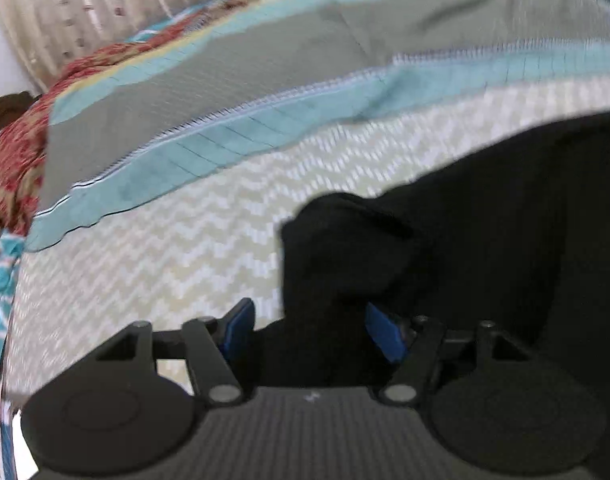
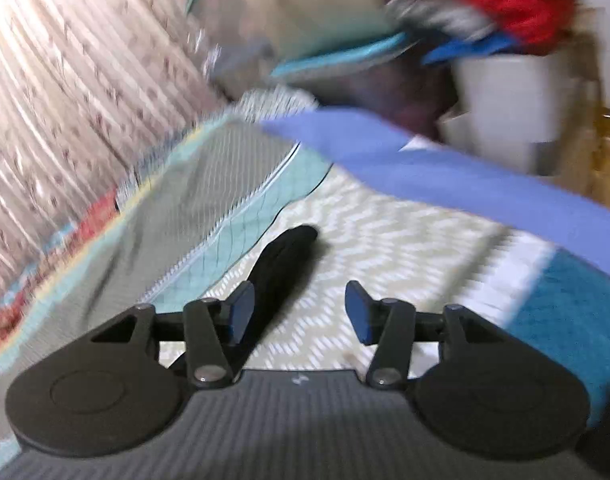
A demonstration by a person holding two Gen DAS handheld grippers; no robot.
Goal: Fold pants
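Observation:
The black pants (image 1: 485, 240) lie on a bed with a cream zigzag cover (image 1: 165, 248). In the left wrist view they fill the right side, and a bunched fold of them sits between the blue pads of my left gripper (image 1: 309, 328), whose jaws stand wide apart around the cloth. In the right wrist view a narrow black strip of the pants (image 2: 285, 264) lies on the cover, just ahead of the left finger of my right gripper (image 2: 301, 308). The right gripper is open and empty above the cover.
A teal and grey quilt band (image 1: 265, 120) runs across the bed beyond the pants. A striped curtain (image 2: 65, 100) hangs at the left. A lilac-blue cloth band (image 2: 445, 168) crosses the bed's far edge, with a white container (image 2: 505, 104) and red fabric (image 2: 505, 4) behind.

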